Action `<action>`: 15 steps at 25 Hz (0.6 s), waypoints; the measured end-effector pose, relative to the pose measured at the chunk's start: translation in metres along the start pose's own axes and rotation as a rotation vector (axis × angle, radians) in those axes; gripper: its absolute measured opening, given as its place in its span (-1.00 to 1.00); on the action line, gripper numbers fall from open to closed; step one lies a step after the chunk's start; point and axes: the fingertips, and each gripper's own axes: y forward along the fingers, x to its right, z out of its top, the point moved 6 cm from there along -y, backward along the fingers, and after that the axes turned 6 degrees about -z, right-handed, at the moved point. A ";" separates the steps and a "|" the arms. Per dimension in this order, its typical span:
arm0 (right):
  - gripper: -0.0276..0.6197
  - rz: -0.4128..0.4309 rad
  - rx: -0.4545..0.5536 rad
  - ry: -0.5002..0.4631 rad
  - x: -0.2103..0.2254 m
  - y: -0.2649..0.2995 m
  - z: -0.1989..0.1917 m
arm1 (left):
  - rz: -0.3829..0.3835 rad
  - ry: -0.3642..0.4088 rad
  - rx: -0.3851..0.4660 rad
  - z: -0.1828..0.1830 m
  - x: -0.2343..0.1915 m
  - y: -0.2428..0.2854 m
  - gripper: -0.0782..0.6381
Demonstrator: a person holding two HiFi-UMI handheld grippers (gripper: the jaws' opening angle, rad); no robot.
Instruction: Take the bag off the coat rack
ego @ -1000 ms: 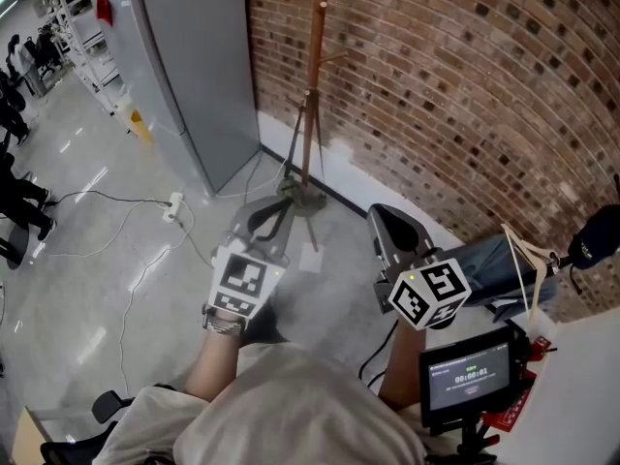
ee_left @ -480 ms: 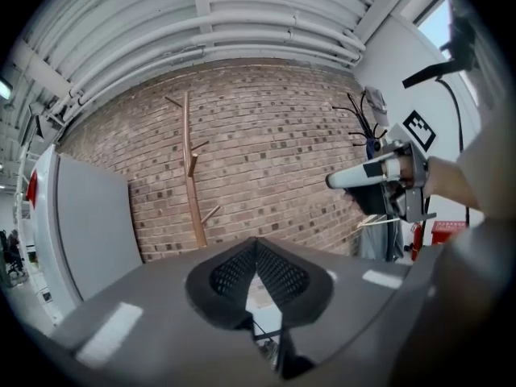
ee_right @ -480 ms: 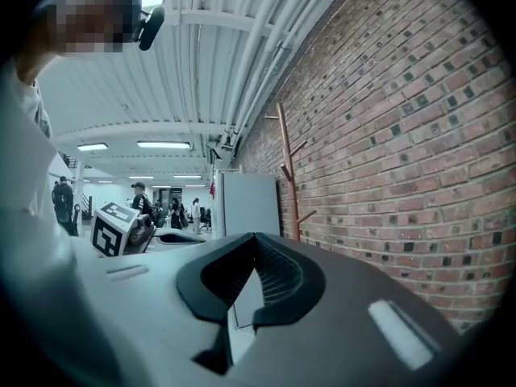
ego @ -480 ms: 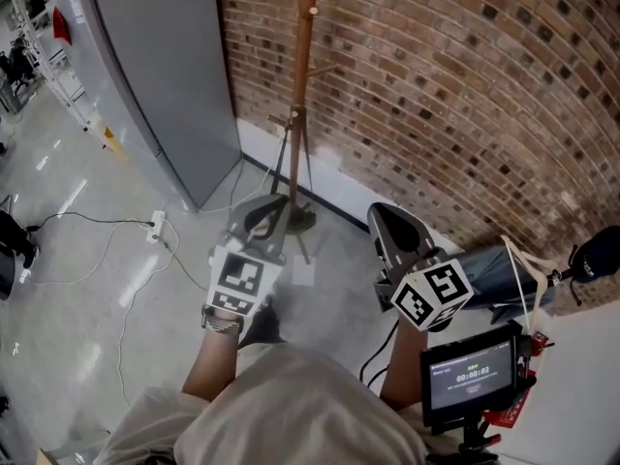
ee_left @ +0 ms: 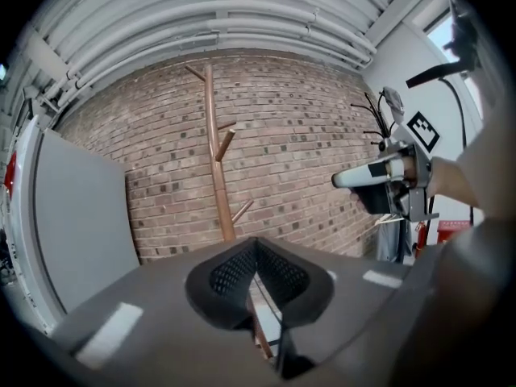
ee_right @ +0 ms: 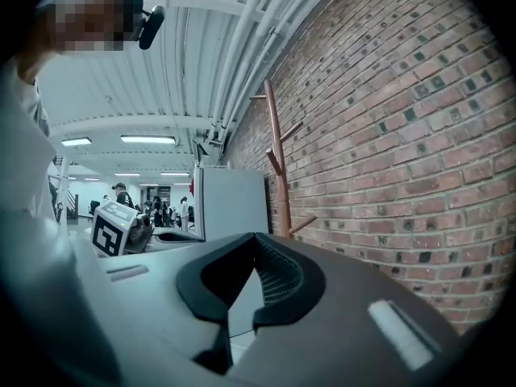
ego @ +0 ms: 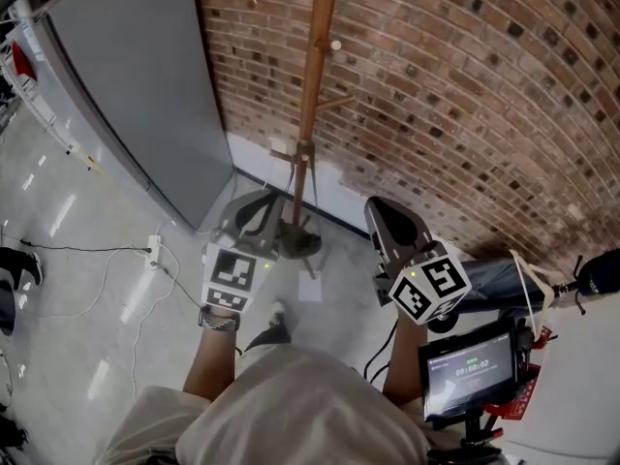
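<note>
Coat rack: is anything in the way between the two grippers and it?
Nothing visible is in the way. The left gripper and the right gripper, both with jaws shut and empty, point toward the coat rack with only open space between. Its pegs in view hang empty.

Person: pale beige short-sleeved top [ego: 291, 410]; metal wristband [ego: 219, 321]; dark shoe [ego: 267, 335]. Left gripper [ee_left: 256, 255] and right gripper [ee_right: 255, 252]: grey shells, black mesh-textured pads, each with a white cube [ego: 235, 281] bearing black square markers.

head: steeply down from above | gripper views: forward, tilted up | shared: coat rack [ego: 315, 95]
</note>
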 end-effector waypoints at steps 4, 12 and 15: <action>-0.91 -0.035 -0.010 -0.006 0.004 0.033 0.003 | -0.027 -0.008 0.002 -0.002 -0.027 0.015 -0.78; -0.91 -0.071 -0.067 -0.055 0.004 0.080 0.004 | -0.082 -0.054 0.011 -0.013 -0.059 0.040 -0.78; -0.90 -0.077 -0.082 -0.058 0.007 0.090 0.001 | -0.093 -0.074 0.006 -0.020 -0.065 0.047 -0.78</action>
